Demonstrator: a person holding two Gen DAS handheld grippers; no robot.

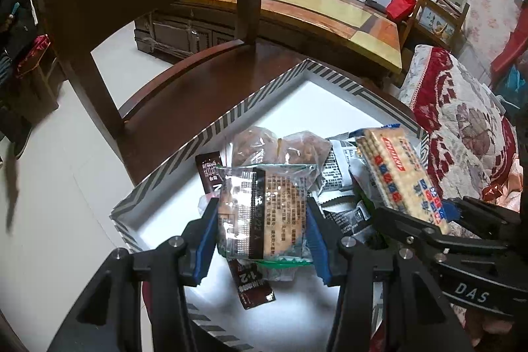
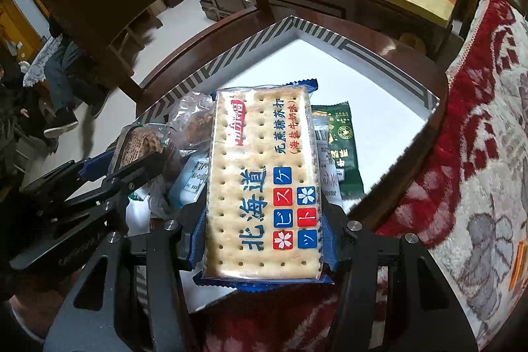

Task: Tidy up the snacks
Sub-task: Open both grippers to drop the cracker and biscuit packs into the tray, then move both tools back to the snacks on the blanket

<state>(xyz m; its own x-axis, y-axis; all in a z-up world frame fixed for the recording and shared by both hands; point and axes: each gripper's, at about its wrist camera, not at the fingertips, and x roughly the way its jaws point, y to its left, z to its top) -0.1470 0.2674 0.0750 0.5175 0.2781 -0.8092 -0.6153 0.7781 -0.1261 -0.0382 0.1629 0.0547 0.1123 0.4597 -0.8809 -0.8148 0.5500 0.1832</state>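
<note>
Left wrist view: you hold a clear-wrapped biscuit packet (image 1: 264, 213) between the blue pads of your left gripper (image 1: 262, 231), both pads pressed against its sides, above the white floor of a box lid with a grey striped rim (image 1: 211, 127). The gripper tilts steeply down toward the lid, which sits on a dark wooden chair seat (image 1: 204, 68). The packet shows a silvery panel, a black band and small printed text too fine to read. Beneath it lies a brown sachet (image 1: 250, 286), partly covered, and behind it two clear bags of brown snacks (image 1: 280, 147) whose contents are hard to make out.

In the right wrist view, your right gripper (image 2: 264, 240) clamps a long pack of soda crackers (image 2: 260, 183) in blue-edged wrap, its pale dotted face marked with blue characters and red and blue squares. The pack hides both pads and most of the pile below it. It hangs over the near part of the lid, also angled sharply downward. A green packet (image 2: 343, 150) pokes out on its right side. A red and cream patterned blanket (image 2: 462, 174) lies just beside the chair.
</note>
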